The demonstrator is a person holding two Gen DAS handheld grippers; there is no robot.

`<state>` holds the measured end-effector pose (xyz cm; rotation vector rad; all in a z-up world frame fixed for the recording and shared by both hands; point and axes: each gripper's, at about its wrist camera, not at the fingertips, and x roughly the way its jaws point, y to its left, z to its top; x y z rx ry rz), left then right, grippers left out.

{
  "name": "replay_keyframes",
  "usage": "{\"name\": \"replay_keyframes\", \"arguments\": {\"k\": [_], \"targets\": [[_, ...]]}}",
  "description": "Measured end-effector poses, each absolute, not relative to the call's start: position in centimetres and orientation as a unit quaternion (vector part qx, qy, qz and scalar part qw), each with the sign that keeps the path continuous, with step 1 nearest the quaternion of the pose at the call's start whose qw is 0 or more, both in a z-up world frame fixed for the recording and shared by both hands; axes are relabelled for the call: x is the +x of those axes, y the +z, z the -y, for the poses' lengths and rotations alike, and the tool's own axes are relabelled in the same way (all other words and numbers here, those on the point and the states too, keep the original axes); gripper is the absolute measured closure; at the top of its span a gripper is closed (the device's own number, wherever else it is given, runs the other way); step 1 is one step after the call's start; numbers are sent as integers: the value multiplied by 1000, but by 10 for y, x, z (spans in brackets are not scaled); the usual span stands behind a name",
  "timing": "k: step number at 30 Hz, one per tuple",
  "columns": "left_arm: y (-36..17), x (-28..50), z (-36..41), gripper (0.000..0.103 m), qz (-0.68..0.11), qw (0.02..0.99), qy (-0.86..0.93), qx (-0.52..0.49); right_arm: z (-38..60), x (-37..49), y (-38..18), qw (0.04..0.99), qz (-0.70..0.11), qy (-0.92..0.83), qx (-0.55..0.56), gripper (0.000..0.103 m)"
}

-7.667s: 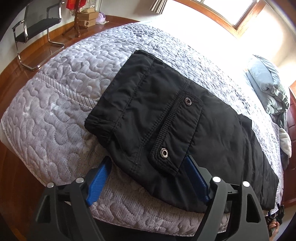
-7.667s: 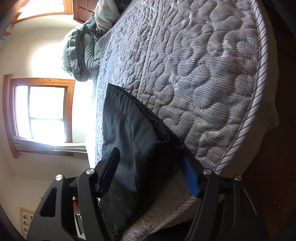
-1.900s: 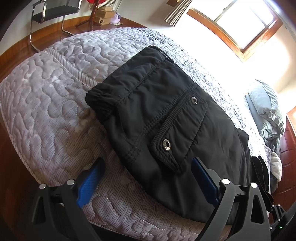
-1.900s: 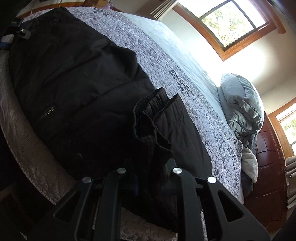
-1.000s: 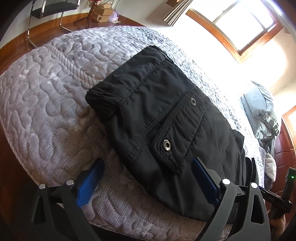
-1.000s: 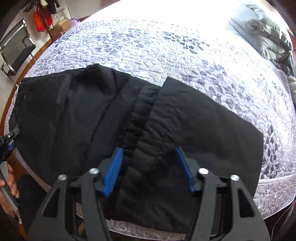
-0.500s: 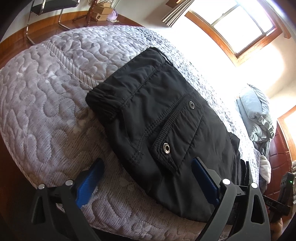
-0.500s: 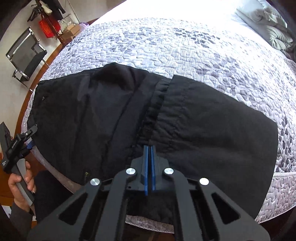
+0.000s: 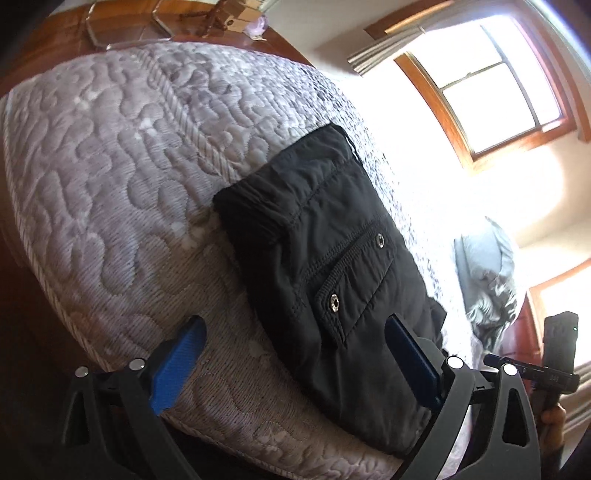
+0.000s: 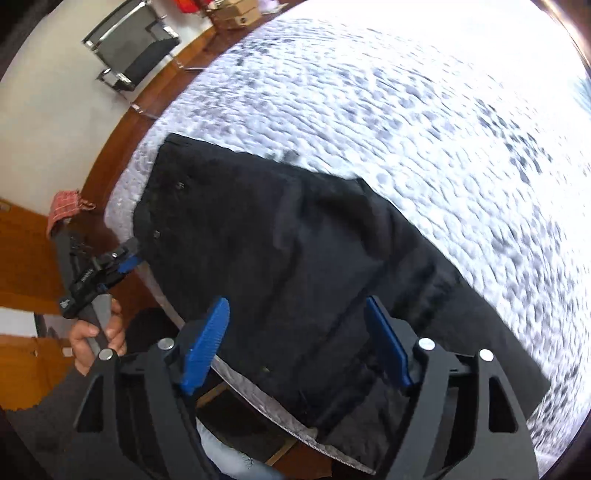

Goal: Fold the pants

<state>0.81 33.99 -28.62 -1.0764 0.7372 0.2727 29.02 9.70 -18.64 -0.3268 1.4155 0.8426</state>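
Note:
Black pants (image 9: pixel 325 258) lie folded on the grey quilted bed (image 9: pixel 110 166), waistband toward the bed's foot, snap pocket facing up. My left gripper (image 9: pixel 291 354) is open and empty, hovering at the near bed edge over the pants' near side. In the right wrist view the pants (image 10: pixel 280 251) lie flat along the bed edge. My right gripper (image 10: pixel 295 343) is open and empty just above them. The left gripper also shows in the right wrist view (image 10: pixel 110 266), held in a hand at the left.
A wooden floor surrounds the bed. A metal chair (image 10: pixel 129 55) and cardboard boxes (image 10: pixel 236 14) stand past the foot of the bed. A bunched grey duvet (image 9: pixel 487 266) lies near the head, under a bright window (image 9: pixel 498 96).
My right gripper has opened from shut and swung left along the pants, letting the folded cloth lie. My left gripper has drawn back slightly and stays open.

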Motion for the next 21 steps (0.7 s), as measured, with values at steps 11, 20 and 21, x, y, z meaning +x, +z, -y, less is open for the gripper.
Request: {"name": "replay_keyframes", "arguments": {"k": [11,20,21], "targets": [[-312,30,-372,4,-296,737,112,-597,-321,335,-226,491,-655,517,-250,11],[-317,51,-376,37,-307,732,112,-598,-422,325,-281,393,-654,557,-328,10],[-320,51,-377,37,-307,730,109,-601,-427,321,-286,380,-654,560,-337,10]]}}
